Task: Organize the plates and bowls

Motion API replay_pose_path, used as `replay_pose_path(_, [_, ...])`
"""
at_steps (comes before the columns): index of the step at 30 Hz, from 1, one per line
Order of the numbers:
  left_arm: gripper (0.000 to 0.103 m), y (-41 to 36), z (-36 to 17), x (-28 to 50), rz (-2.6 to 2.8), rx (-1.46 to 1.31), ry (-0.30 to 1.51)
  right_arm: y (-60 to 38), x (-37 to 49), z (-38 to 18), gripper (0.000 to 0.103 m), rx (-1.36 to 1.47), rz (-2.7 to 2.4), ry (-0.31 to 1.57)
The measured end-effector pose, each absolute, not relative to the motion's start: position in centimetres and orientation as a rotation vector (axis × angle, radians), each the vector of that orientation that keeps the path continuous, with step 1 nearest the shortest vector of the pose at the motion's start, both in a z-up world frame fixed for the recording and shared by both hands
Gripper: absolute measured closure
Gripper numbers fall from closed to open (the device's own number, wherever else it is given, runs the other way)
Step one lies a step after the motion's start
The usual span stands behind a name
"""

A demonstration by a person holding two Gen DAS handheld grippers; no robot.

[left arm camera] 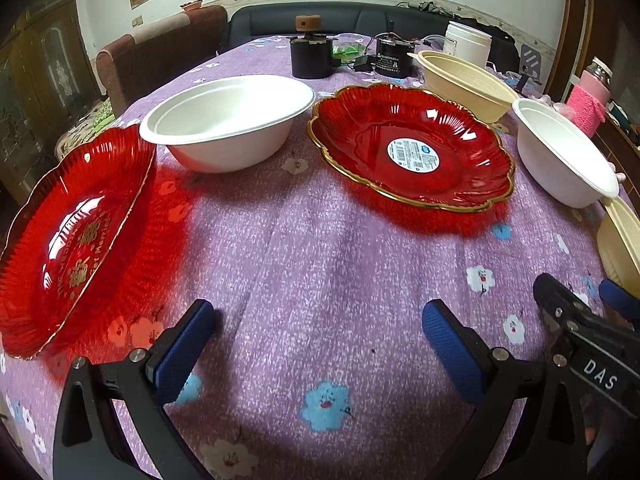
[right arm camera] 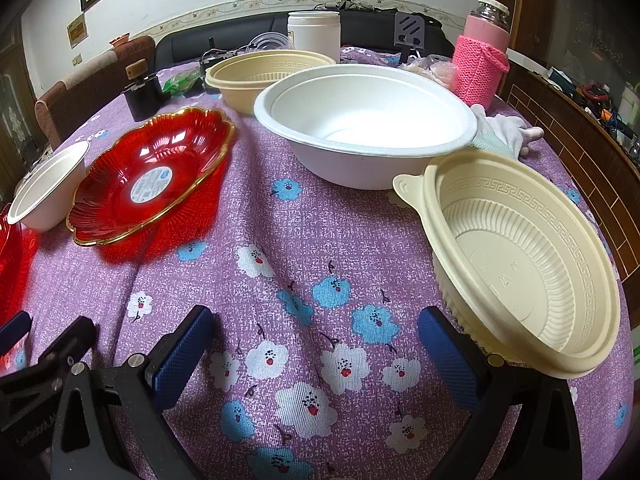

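Two red plates lie on the purple floral tablecloth: one with gold lettering (left arm camera: pixel 72 240) at the left, one with a sticker (left arm camera: pixel 412 144) in the middle, also in the right wrist view (right arm camera: pixel 152 176). Two white bowls (left arm camera: pixel 228 120) (left arm camera: pixel 564 152) and two cream bowls (left arm camera: pixel 464 80) (right arm camera: pixel 520 264) stand around them. The right white bowl also shows in the right wrist view (right arm camera: pixel 366 124). My left gripper (left arm camera: pixel 320 336) is open and empty above bare cloth. My right gripper (right arm camera: pixel 316 336) is open and empty, its right finger beside the near cream bowl.
At the far end stand a black pot (left arm camera: pixel 311 58), a black device (left arm camera: pixel 392 58), a white jar (right arm camera: pixel 314 36) and a pink-sleeved bottle (right arm camera: pixel 482 56). A white cloth (right arm camera: pixel 508 128) lies right of the white bowl. A wooden cabinet (right arm camera: pixel 580 140) borders the table's right edge.
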State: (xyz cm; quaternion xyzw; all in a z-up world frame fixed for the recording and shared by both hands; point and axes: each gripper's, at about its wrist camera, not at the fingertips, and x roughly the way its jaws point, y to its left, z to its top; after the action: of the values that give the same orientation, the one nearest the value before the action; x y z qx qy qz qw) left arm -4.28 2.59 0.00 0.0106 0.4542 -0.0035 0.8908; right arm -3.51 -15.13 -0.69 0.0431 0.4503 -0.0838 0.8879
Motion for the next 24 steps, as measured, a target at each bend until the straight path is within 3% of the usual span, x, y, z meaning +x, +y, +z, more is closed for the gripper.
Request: replay_pose_path(24, [0.000,2.57,0.02,-4.71,-0.010,0.019,0.939,-15.14,-3.53,-0.66,0.001,0.090,-0.174,0.936])
